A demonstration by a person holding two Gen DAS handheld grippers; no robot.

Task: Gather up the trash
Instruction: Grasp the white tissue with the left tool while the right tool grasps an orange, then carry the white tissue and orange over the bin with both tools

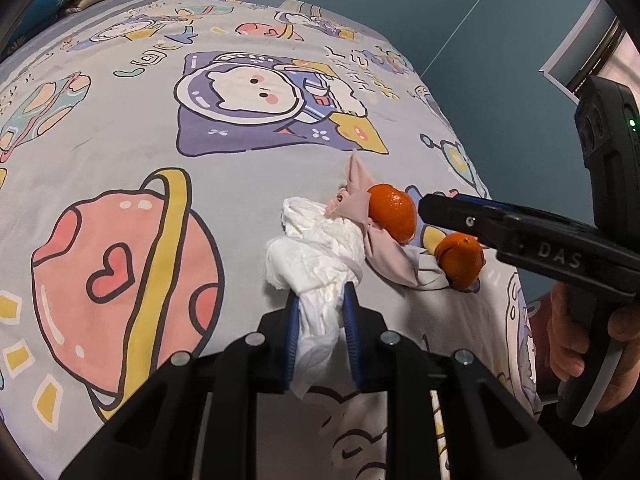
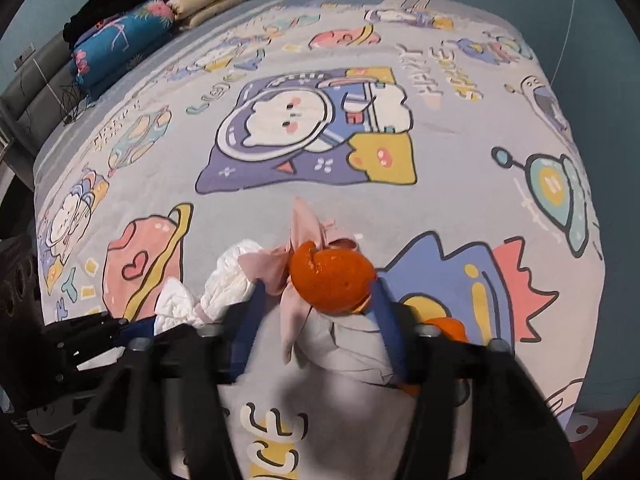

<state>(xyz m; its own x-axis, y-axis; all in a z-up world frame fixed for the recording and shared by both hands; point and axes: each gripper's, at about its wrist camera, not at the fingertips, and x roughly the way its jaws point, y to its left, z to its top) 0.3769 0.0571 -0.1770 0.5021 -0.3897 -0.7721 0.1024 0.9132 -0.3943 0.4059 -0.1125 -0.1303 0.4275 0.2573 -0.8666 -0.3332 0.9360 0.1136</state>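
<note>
A pile of trash lies on the cartoon-print bed sheet (image 1: 120,128): a crumpled white tissue (image 1: 316,248), a pink wrapper (image 1: 360,204), a grey paper (image 1: 428,272) and two pieces of orange peel (image 1: 392,212) (image 1: 460,258). My left gripper (image 1: 320,300) is shut on the white tissue. My right gripper (image 2: 316,292) is open, its blue fingers (image 2: 252,312) either side of the pink wrapper (image 2: 300,264), the grey paper (image 2: 356,348) and the orange peel (image 2: 332,280). The tissue also shows in the right wrist view (image 2: 224,280).
Folded blankets and pillows (image 2: 132,32) are stacked at the head of the bed. The bed's right edge (image 1: 480,184) drops beside a teal wall close to the trash. A second peel (image 2: 448,326) lies right of my right gripper.
</note>
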